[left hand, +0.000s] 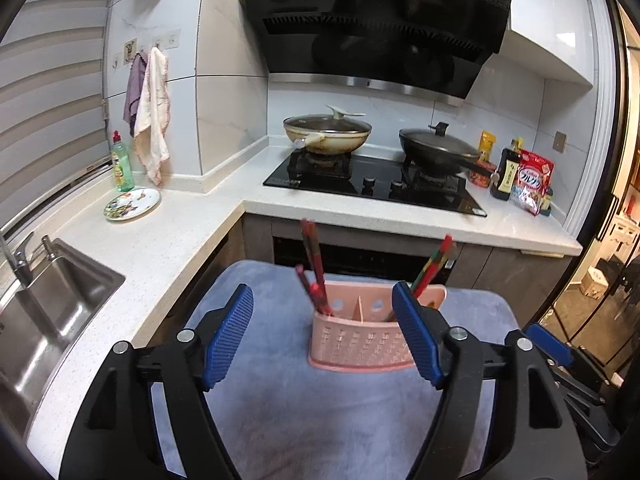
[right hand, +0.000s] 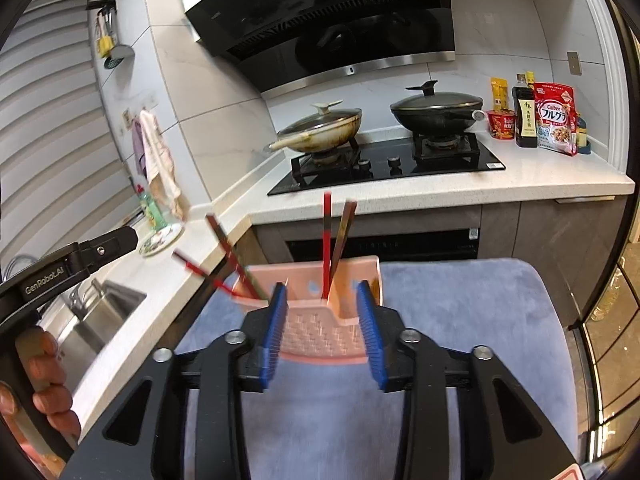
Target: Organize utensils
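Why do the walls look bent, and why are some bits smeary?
Left wrist view: the fisheye lens bows the countertop edge and darkens the corners; the chopsticks and pink holder are slightly soft. Right wrist view: same curving, with chopsticks streaked by blur and glare on the range hood.

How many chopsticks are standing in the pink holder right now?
4, though blur may hide more. Two lean left out of the left compartment of the pink holder; two stand nearly upright in the right compartment.
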`<state>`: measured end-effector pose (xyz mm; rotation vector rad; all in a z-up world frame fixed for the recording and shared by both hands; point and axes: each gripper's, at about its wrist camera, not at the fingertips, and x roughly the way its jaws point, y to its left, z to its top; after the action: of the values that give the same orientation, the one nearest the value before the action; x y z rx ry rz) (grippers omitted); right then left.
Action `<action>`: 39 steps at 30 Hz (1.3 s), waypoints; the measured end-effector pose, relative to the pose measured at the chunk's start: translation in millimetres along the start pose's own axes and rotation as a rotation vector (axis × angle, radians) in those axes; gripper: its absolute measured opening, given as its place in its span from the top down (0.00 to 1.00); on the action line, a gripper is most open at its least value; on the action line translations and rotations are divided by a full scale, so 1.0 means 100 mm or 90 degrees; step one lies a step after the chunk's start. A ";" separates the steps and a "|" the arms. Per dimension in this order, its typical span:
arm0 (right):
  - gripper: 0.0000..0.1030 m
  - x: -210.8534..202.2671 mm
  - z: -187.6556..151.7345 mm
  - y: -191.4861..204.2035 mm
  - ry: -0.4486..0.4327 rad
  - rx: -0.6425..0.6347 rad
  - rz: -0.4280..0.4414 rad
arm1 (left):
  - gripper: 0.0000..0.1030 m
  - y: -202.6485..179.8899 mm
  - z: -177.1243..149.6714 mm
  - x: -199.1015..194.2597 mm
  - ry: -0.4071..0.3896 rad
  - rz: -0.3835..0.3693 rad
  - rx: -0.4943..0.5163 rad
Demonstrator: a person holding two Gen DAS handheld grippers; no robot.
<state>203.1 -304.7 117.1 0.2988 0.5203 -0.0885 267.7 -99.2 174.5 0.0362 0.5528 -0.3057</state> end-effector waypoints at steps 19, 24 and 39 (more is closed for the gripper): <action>0.36 -0.47 -0.59 0.23 0.062 -0.016 -0.065 | 0.09 -0.01 -0.80 -0.36 0.070 0.063 0.023; 0.21 -0.44 -0.64 0.22 0.072 -0.006 -0.086 | 0.07 0.04 -0.89 -0.29 0.097 0.070 0.016; 0.17 -0.32 -0.70 0.29 0.098 -0.039 -0.097 | 0.07 0.02 -0.97 -0.18 0.120 0.092 0.032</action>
<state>146.4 -256.0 83.0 0.2065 0.6978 -0.1980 204.1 -80.6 101.2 0.1541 0.7251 -0.1768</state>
